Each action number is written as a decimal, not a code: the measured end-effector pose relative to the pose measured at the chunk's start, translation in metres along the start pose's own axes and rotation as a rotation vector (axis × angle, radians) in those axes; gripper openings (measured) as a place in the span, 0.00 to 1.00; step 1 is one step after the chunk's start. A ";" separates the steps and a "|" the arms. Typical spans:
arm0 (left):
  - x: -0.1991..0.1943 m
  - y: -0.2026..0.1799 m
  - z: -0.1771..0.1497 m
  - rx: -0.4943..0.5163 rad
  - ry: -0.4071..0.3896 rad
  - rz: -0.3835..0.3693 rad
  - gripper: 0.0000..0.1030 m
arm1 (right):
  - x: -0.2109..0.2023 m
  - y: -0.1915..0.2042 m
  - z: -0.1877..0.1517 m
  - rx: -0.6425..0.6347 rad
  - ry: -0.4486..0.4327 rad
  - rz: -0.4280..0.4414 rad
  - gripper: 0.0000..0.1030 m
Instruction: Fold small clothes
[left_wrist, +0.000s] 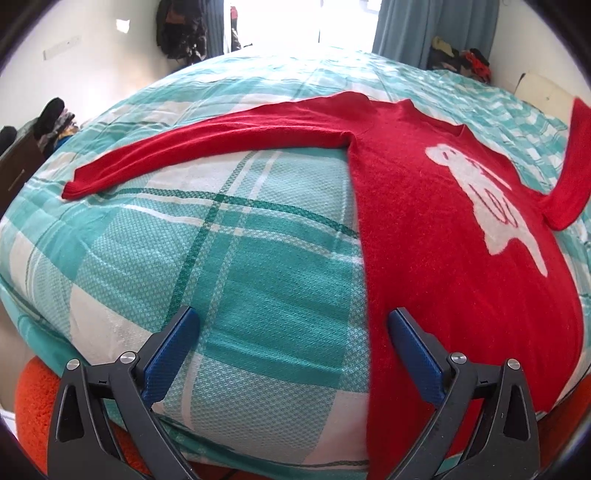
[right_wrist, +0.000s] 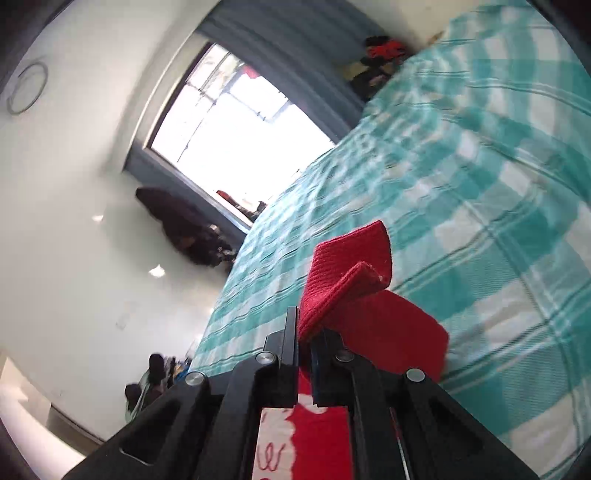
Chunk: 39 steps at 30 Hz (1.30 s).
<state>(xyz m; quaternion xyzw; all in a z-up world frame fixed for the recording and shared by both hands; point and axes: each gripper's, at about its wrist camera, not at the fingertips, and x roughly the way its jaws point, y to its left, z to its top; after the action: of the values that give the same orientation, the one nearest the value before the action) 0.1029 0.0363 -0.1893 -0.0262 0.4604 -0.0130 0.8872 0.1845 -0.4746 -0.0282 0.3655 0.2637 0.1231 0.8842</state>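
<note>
A small red sweater (left_wrist: 424, 229) with a white animal print lies flat on a teal checked bedspread (left_wrist: 229, 236). Its left sleeve (left_wrist: 207, 142) stretches out flat to the left. Its right sleeve (left_wrist: 570, 173) is lifted off the bed at the right edge. My left gripper (left_wrist: 291, 328) is open and empty above the sweater's lower left edge. My right gripper (right_wrist: 304, 328) is shut on the red sleeve cuff (right_wrist: 347, 273) and holds it raised above the bedspread (right_wrist: 480, 184); the view is tilted.
A bright window with blue curtains (left_wrist: 424, 26) is behind the bed. Dark clothes hang on the wall (left_wrist: 181, 29). Clothes piles sit at the back right (left_wrist: 461, 59) and at the left (left_wrist: 55, 118). An orange fuzzy item (left_wrist: 33, 406) lies below the bed's near edge.
</note>
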 end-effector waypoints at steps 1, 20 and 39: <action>0.000 0.001 0.000 -0.004 0.000 -0.004 0.99 | 0.022 0.031 -0.010 -0.052 0.053 0.060 0.07; -0.001 0.007 -0.005 -0.016 -0.002 -0.016 1.00 | 0.165 -0.055 -0.120 -0.041 0.531 -0.239 0.41; 0.002 0.006 -0.010 0.003 -0.005 -0.011 1.00 | 0.095 -0.037 -0.148 -0.242 0.432 -0.308 0.30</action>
<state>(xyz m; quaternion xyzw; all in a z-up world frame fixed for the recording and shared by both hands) 0.0959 0.0420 -0.1969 -0.0275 0.4580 -0.0185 0.8883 0.1821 -0.3754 -0.1787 0.1782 0.4814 0.0929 0.8531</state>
